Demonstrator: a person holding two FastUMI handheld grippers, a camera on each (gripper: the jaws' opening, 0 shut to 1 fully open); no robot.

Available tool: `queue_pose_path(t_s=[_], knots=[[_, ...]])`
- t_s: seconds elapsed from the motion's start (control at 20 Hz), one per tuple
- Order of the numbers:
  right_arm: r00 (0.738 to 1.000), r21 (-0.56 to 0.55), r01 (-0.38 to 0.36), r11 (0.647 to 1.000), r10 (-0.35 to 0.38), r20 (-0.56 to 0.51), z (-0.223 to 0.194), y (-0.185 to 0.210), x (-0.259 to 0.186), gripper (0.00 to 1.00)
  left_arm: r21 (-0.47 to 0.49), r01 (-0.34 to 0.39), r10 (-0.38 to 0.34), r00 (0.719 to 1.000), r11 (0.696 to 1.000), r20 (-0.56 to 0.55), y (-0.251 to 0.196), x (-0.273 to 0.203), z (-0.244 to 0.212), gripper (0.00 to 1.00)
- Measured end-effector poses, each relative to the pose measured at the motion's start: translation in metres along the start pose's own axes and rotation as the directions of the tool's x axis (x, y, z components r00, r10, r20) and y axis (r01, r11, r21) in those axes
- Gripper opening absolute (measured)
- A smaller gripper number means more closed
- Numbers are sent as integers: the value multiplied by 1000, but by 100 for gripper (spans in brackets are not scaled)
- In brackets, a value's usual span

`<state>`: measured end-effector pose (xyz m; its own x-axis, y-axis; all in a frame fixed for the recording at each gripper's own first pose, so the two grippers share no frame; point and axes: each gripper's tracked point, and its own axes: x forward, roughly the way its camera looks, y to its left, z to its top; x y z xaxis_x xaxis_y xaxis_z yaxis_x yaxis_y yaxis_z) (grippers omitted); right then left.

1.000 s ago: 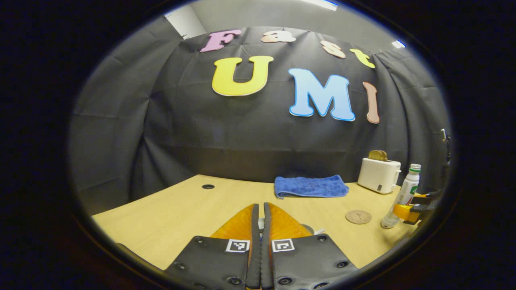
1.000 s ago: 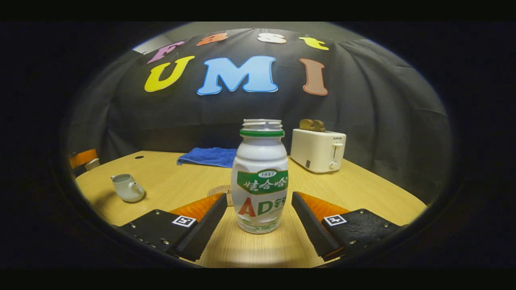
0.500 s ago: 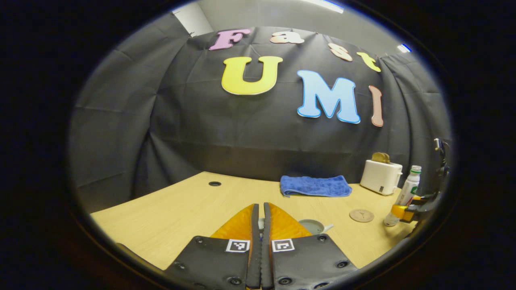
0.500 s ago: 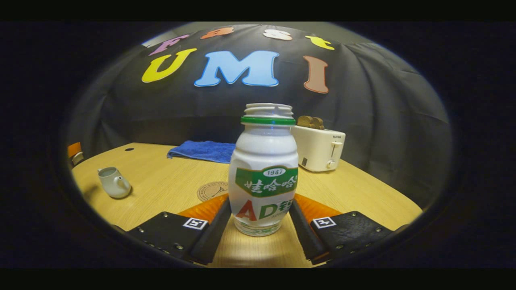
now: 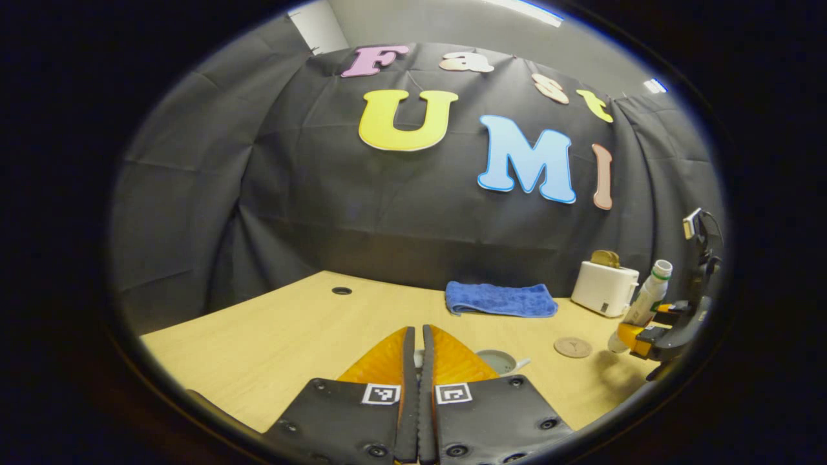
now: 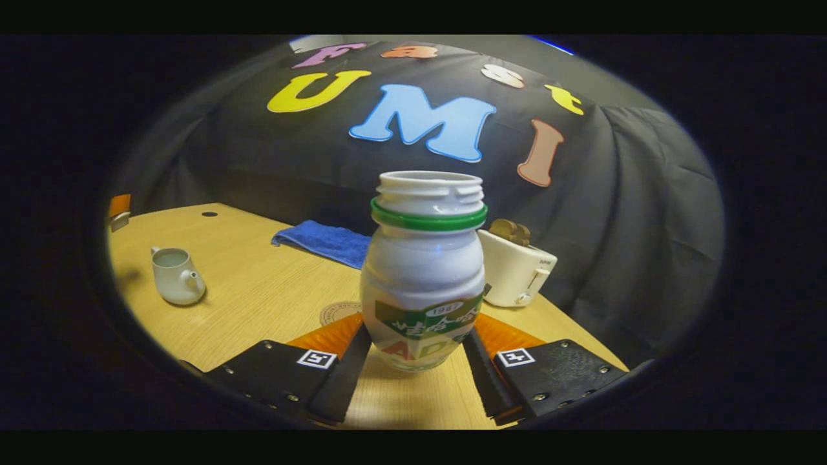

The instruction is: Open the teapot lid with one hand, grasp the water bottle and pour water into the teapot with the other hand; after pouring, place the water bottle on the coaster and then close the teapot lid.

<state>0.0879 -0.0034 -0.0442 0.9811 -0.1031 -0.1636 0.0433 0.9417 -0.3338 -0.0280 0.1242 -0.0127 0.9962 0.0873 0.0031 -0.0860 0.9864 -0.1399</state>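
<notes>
Water bottle (image 6: 422, 271): smooth, semi-gloss plastic with a printed label. Teapot (image 6: 174, 276): glossy glazed ceramic. Desk (image 6: 258, 290): matt wood-grain; towel (image 6: 323, 239): napped cloth.

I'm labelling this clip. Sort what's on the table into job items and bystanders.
Job items: teapot, open with no lid on it; water bottle, clamped in the right gripper; coaster; left gripper, fingers together.

Bystanders: blue towel; toaster with bread in its slots; table.

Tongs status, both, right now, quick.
Left tongs: closed; whether they hold the teapot lid cannot be told.
Right tongs: closed on the water bottle.
</notes>
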Motion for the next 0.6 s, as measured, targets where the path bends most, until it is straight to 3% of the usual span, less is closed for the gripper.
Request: queue_pose_path(t_s=[0.35,0.6], knots=[[1000,-245,-5,970,10,17,23,34,11,76,-16,3,-3,1000,1000,-3,9,-7,-1,6],[999,-452,-10,892,24,26,34,56,21,73,-29,3,-3,1000,1000,-9,15,-7,-2,6]])
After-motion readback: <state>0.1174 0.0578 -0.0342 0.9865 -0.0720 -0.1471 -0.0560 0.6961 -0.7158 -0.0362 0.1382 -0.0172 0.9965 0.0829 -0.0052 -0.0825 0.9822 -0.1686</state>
